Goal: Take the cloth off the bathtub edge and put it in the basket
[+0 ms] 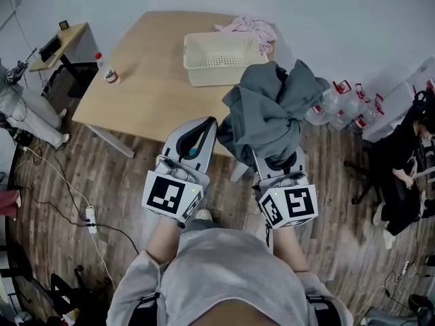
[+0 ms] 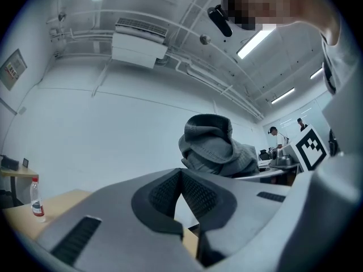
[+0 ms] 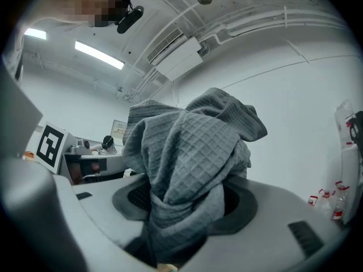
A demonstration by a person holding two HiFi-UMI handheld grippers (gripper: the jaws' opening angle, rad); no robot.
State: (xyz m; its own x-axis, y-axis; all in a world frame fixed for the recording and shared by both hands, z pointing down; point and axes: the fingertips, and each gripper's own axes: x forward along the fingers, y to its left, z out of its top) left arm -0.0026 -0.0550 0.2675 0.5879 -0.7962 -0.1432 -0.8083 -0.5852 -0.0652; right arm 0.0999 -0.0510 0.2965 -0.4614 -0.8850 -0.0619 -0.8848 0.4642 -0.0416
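now the right gripper (image 1: 275, 160) clamps the grey cloth (image 1: 268, 107), mid-carry by the look; the left gripper (image 1: 208, 122) is pinched closed, empty. next, reach over the basket (image 1: 217, 73) and release.

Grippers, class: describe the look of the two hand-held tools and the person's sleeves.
Both the left gripper and right gripper have light grey shells, dark textured pads, and a white cube with black square markers. The person wears a light grey top.
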